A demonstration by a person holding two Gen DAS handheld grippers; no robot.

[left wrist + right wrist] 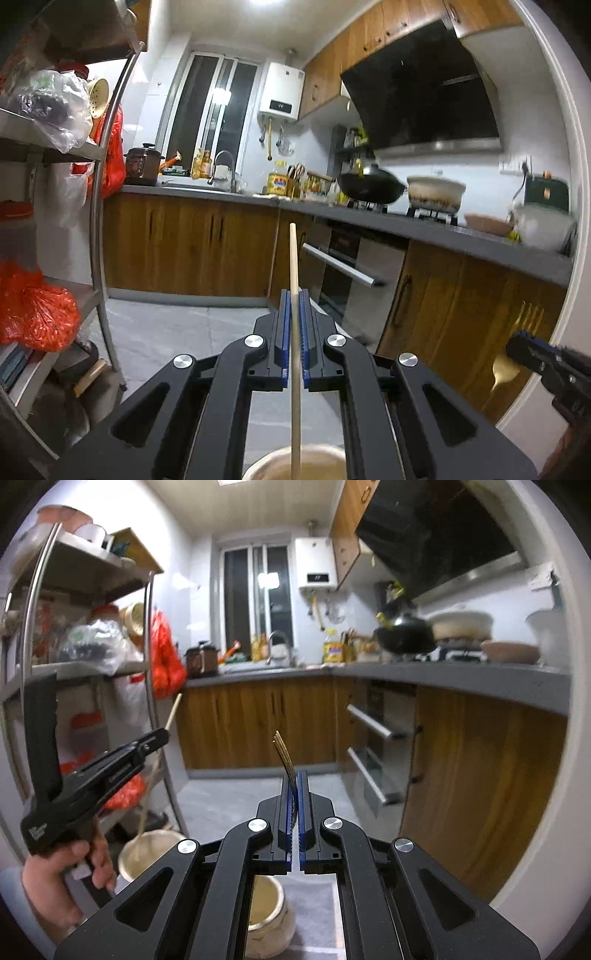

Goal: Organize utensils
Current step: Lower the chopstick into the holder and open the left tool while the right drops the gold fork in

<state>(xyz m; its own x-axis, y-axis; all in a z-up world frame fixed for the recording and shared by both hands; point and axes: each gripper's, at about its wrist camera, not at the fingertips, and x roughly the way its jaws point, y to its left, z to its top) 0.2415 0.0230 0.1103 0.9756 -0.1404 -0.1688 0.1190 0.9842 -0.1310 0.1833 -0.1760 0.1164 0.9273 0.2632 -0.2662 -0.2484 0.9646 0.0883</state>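
Kitchen seen from two hand-held tools raised above the floor. The left tool [294, 332] is clamped on a long wooden stick [293, 266], which runs straight out between its blue pads and back down into a cream jar [295, 463] directly beneath. In the right wrist view that same jar [147, 853] sits below and left of the right tool [294, 812], with a second cream jar [271, 923] right under it. The right tool is clamped on a gold fork [286, 760], tines pointing forward and upward. Judging by this, each utensil's long axis lies along its tool, and the left hand [55, 878] is nearer the stick's jar, so tipping downward would seat them.
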